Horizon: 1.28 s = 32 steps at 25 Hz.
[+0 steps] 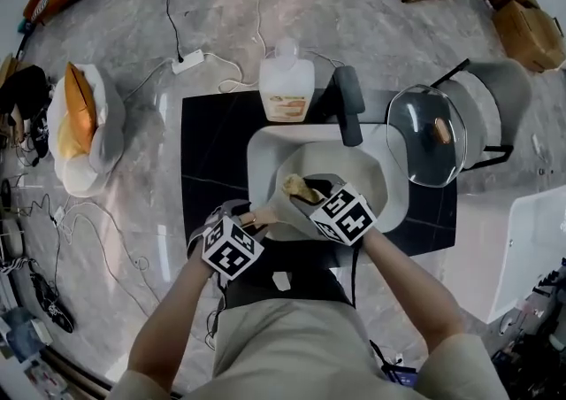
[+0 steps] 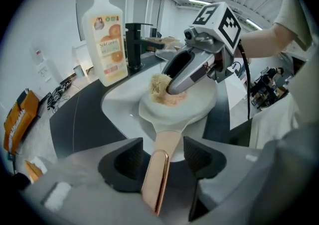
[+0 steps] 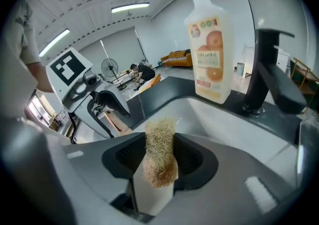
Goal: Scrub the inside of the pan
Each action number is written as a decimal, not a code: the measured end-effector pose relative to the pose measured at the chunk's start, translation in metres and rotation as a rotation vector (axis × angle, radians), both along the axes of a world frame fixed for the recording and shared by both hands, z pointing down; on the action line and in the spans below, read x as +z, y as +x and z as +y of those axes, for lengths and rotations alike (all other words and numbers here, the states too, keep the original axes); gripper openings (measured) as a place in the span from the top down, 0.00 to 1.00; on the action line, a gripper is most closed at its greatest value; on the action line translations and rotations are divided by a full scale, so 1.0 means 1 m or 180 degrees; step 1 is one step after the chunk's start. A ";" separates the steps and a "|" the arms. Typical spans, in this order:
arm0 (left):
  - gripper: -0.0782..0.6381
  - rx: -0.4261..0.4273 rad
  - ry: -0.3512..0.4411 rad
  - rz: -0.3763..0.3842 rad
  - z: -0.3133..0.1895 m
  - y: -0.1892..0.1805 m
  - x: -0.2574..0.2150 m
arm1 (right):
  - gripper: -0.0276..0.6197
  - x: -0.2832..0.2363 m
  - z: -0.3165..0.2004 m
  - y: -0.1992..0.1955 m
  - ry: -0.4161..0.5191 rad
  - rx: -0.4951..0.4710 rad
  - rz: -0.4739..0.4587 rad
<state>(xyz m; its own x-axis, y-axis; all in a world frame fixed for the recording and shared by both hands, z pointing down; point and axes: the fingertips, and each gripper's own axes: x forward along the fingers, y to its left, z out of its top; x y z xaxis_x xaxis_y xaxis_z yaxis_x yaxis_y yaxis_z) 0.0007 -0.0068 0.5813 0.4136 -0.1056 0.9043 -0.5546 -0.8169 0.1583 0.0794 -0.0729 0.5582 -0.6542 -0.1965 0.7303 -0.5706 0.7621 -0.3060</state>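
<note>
Tilted steeply down, the left gripper (image 1: pixel 255 219), at seven o'clock of the pan (image 1: pixel 349 164) in the sink (image 1: pixel 261 155), gapes with the handle (image 2: pixel 155 184) between its jaws. The right gripper (image 3: pixel 159 158), at five o'clock, clamps a loofah scrubber (image 3: pixel 159 134) inside the pan.

Round white pan (image 2: pixel 197 107): smooth, glossy. Its flat handle (image 2: pixel 155 181): polished copper-toned metal. Tan fibrous scrubber (image 2: pixel 158 85) inside pan: rough, matt. White pump bottle (image 2: pixel 105 40) behind pan: translucent plastic.
</note>
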 end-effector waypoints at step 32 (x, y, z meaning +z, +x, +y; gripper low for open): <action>0.57 0.0179 0.0100 -0.0405 0.006 -0.015 0.042 | 0.69 0.173 -0.073 0.070 0.0110 -0.0048 0.1369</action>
<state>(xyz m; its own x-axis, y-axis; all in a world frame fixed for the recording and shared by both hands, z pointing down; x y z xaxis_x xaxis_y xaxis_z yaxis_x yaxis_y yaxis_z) -0.0145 -0.0004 0.6230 0.3018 -0.1145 0.9465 -0.5218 -0.8507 0.0634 0.1494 -0.1458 0.7313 -0.2946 -0.2185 0.9303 -0.6294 0.7769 -0.0168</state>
